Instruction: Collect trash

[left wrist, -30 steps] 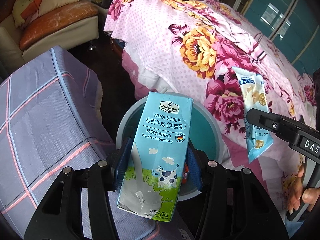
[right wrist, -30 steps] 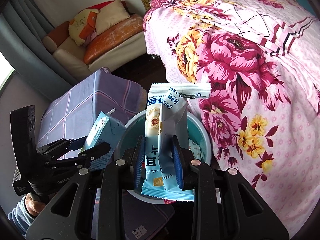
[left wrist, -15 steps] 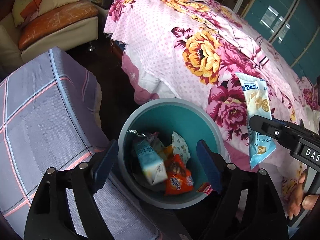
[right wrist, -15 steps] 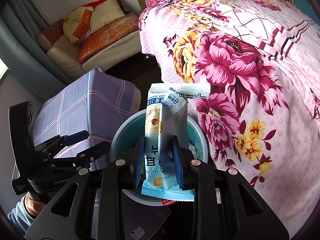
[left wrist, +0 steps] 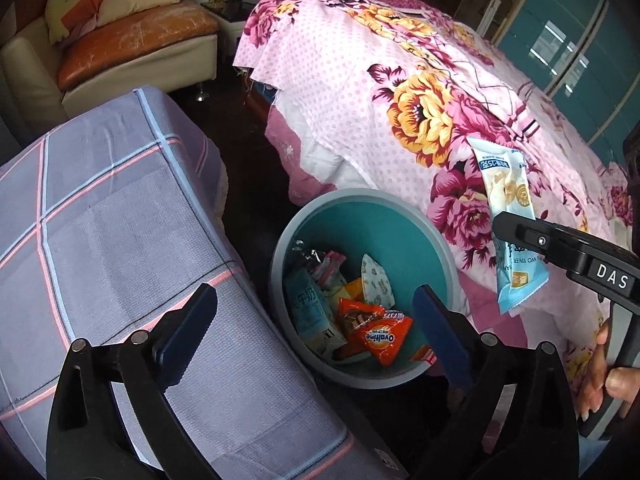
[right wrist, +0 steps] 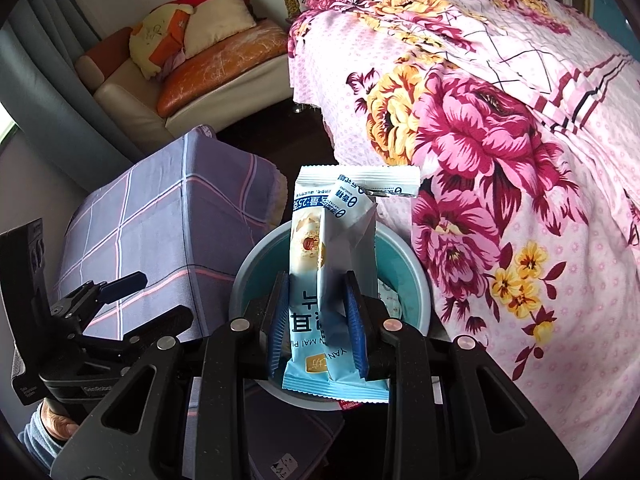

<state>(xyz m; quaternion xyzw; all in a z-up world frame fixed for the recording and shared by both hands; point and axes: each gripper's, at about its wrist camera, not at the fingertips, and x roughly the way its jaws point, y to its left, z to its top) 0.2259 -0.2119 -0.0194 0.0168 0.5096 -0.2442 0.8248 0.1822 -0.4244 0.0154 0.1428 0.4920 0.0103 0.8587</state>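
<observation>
Trash is seen piled in a grey bin with a teal inside, the landmark of the scene, wedged between a bed draped in a pink floral cover and a block covered in grey checked cloth.

Above the bin's near rim, the left gripper is held tilted steeply downward; its jaws are opening, already spread wide, and nothing is held between them. Its blue pads are seen flanking the bin's mouth on either side. Inside the bin a pale blue milk carton is seen lying on its side against the left wall, with an orange Ovaltine packet beside it nearer the middle, a small white patterned wrapper behind that, and a scrap of red packaging at the near edge.

To the right of the bin, over the bed's edge, the right gripper is likewise pitched downward and is clamped narrowly on a light blue snack wrapper, which is gripped low on its length and stands upright, its torn top flap folded sideways. From the right wrist camera the wrapper is seen directly above the bin's opening.

Fingers wrapped around the right gripper's handle are seen at the far right of the bin. A cream sofa with orange cushions is seen well beyond the bin, against the far wall.
</observation>
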